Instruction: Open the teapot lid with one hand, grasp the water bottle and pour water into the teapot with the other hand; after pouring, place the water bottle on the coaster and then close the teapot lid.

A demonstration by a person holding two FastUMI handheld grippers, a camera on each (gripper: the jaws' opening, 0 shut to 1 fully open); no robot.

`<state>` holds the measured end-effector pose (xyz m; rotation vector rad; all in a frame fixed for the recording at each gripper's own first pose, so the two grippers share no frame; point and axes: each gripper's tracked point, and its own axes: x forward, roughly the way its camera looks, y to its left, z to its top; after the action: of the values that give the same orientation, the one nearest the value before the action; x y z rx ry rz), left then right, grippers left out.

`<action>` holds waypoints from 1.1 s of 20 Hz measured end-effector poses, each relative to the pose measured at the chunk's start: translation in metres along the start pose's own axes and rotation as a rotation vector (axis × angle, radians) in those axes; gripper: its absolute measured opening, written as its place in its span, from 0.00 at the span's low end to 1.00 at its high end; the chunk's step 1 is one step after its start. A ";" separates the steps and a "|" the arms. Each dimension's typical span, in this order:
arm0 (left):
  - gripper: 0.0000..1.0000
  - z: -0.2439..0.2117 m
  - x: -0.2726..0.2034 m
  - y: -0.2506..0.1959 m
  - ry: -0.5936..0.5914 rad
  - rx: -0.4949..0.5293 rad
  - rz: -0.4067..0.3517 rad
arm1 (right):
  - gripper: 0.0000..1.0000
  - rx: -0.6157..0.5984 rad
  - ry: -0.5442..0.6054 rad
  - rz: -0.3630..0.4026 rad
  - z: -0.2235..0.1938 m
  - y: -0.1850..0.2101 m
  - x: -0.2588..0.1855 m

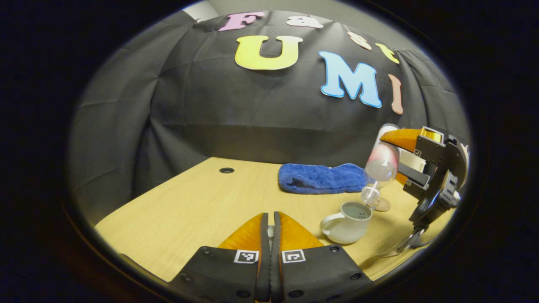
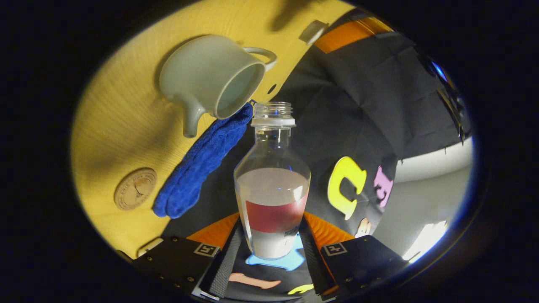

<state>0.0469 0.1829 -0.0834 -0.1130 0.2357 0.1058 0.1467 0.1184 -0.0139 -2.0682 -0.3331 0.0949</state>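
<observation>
My right gripper (image 2: 271, 219) is shut on a clear water bottle (image 2: 273, 176) with a red label, gripping its lower body. In the left gripper view the bottle (image 1: 381, 164) is tipped mouth-down, its neck just above the open top of the white teapot (image 1: 347, 225). The right gripper (image 1: 398, 158) holds it from the right. The teapot (image 2: 206, 75) stands lidless on the wooden table. My left gripper (image 1: 270, 219) is shut on the small white teapot lid (image 1: 270, 230), a sliver between its fingers; the lid (image 2: 312, 30) hangs left of the pot. A round coaster (image 1: 383, 205) lies just behind the teapot.
A folded blue towel (image 1: 320, 179) lies at the back of the table (image 1: 189, 202), near the black cloth wall. A small cable hole (image 1: 226, 170) sits at the table's far left. The coaster (image 2: 135, 188) and the towel (image 2: 202, 164) lie close together.
</observation>
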 end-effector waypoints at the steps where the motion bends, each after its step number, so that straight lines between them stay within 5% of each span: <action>1: 0.06 0.000 0.000 0.001 0.000 -0.001 0.002 | 0.75 0.069 0.013 0.030 -0.001 0.007 -0.001; 22: 0.07 0.020 -0.005 -0.015 -0.031 0.028 0.000 | 0.75 1.627 0.213 0.464 -0.025 0.072 0.006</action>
<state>0.0481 0.1705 -0.0611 -0.0835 0.2065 0.1044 0.1714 0.0656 -0.0637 -0.4807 0.3245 0.2984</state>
